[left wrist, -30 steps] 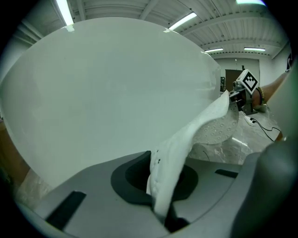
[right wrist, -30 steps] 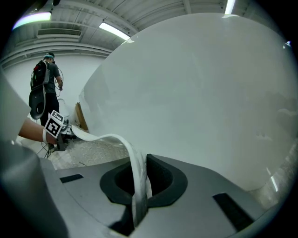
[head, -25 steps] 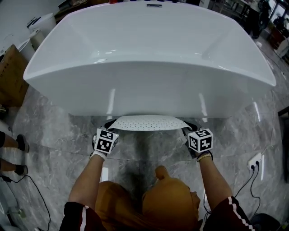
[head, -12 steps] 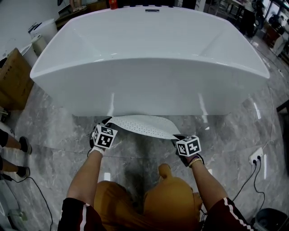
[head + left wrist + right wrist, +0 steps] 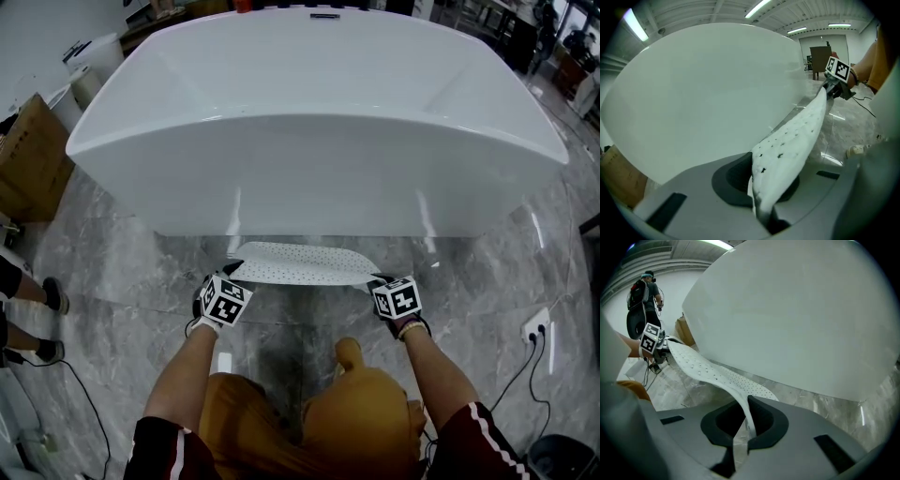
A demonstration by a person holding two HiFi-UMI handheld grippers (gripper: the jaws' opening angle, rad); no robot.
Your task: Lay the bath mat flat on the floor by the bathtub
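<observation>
Cardboard box [image 5: 28, 155] sits at the far left on the grey marble floor [image 5: 122, 272], well apart from the work. Next comes the left gripper [image 5: 228, 277], whose fingers [image 5: 693, 187] are pinched tight on the left end of the bath mat [image 5: 305, 264], the white perforated sheet rising out from between them. The mat spans between the two grippers, just in front of the foot of the white bathtub [image 5: 319, 141] and with its long side parallel to the tub wall, probably so that it ends up square to the tub. It bows and twists in the air and is not yet flat on the floor. Holding both ends keeps it stretched and should stop it folding on itself as it is lowered. At the right, the right gripper [image 5: 382, 283] has its fingers [image 5: 797, 437] likewise clamped on the mat's other end, the thin edge caught between them.
</observation>
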